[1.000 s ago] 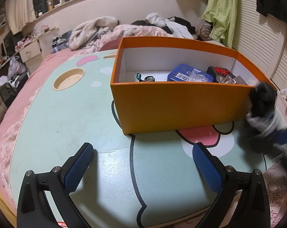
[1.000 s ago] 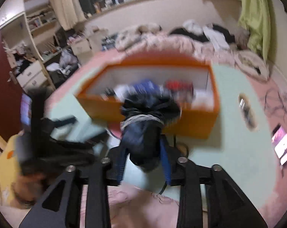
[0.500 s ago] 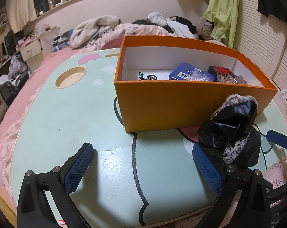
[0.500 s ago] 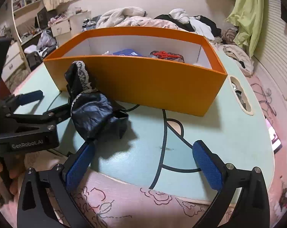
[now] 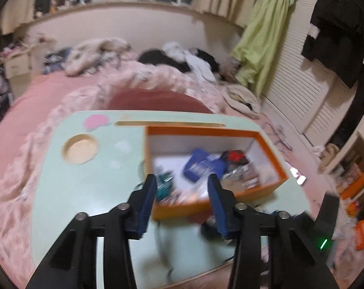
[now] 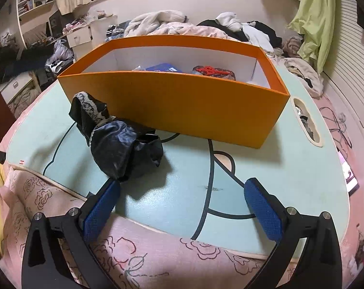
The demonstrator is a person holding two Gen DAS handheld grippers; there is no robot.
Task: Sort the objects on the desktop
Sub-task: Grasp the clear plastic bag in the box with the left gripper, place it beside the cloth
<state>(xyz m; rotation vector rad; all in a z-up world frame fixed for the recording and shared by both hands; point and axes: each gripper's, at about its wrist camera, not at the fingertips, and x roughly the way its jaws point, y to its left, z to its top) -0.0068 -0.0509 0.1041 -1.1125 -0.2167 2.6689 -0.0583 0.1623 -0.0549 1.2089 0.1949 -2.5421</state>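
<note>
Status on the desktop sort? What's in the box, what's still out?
Done: the orange box already holds several items, including a blue pack and a red one. In hand: nothing; the right tongs are open, and the left tongs are empty, raised above the box. Left: the black pouch lies on the green table outside the box.

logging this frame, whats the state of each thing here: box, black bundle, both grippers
orange box: open, no lid, upright on the table, items inside
black bundle: crumpled, lying on the table in front of the box, not held
blue packet: lying inside the box
right gripper: open wide, empty
left gripper: open, jaws partly closed, nothing between them, above the box, view blurred
</note>
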